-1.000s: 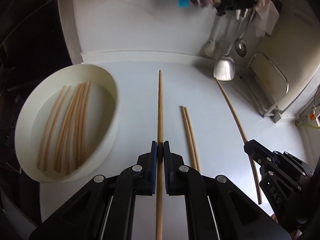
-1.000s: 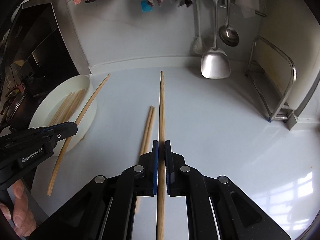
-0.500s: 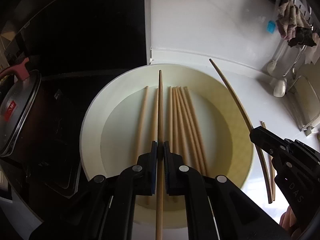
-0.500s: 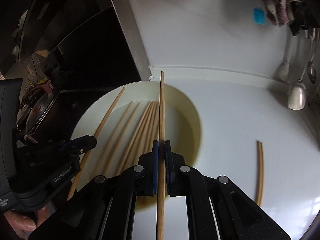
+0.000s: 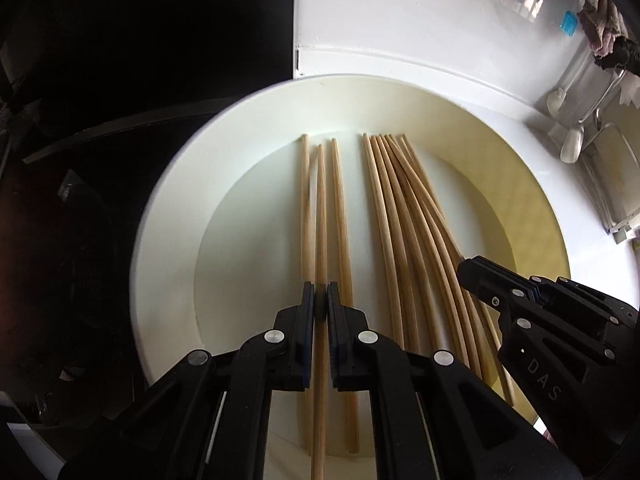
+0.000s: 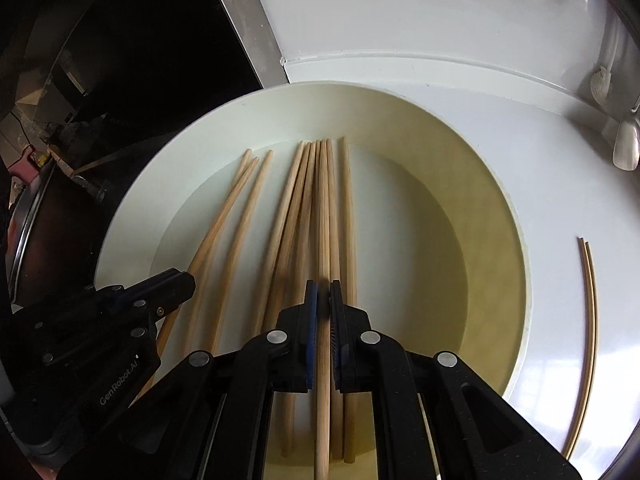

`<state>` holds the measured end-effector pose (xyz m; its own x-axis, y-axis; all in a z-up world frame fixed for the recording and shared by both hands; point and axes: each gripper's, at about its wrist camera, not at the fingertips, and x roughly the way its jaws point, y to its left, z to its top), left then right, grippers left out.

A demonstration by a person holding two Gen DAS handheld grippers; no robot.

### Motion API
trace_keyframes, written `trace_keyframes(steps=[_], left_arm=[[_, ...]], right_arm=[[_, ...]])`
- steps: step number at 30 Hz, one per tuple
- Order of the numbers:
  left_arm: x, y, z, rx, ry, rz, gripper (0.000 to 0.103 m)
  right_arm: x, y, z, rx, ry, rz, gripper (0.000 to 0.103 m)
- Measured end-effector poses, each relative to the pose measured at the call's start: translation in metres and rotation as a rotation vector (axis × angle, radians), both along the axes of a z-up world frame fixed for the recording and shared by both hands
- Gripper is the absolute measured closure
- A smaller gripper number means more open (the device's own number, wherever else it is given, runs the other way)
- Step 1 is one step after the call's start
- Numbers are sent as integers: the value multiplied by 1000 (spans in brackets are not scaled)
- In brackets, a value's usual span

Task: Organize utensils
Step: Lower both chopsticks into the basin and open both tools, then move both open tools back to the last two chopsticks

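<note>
A wide cream bowl (image 5: 168,216) (image 6: 500,208) holds several wooden chopsticks lying side by side. My left gripper (image 5: 320,300) is shut on one chopstick (image 5: 321,216), low over the bowl's left group of sticks. Over the middle bundle, my right gripper (image 6: 323,296) is shut on another chopstick (image 6: 322,216). Each gripper shows in the other's view: the right one (image 5: 472,270) at the lower right, the left one (image 6: 184,280) at the lower left. A pair of chopsticks (image 6: 588,320) lies on the white counter right of the bowl.
A dark cooktop (image 5: 100,120) with a pot (image 6: 28,232) borders the bowl on the left. A white wall (image 5: 420,8) rises behind the counter, and a ladle and spatula (image 5: 572,144) hang at the far right beside a wire rack (image 5: 616,184).
Both grippers swept left from the open counter to over the bowl and came down, each still gripping its chopstick. The held sticks now point into the bowl among the others.
</note>
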<state>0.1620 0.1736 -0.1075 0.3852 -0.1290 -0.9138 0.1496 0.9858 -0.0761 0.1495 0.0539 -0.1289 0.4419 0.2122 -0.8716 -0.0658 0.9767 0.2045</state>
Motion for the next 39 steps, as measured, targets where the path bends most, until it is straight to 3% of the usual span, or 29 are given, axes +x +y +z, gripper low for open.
trace_keyframes(steps=[7,10,12,18,28,39], left_arm=[[6,4,-5,-9,12,-16,93],[5,8,-1,-7,-1,-4,72],[4,12,4,-14,-18,6,45],[-6,21,23,-16,-68,23,20],[-29,25,50,-16,-128,33,16],[-45,-38,64,-31,-150,7,16]], right_arm=[[2,1,0,-19,-1,-31,96],[-1,-2,3,-30,-14,-43,88],[-2,-3,6,-32,-24,-53,87],[-17,-9,21,-36,-57,-67,76],[-59,-34,48,-43,-101,-96,70],[-98,-100,73,-63,-132,-158,65]])
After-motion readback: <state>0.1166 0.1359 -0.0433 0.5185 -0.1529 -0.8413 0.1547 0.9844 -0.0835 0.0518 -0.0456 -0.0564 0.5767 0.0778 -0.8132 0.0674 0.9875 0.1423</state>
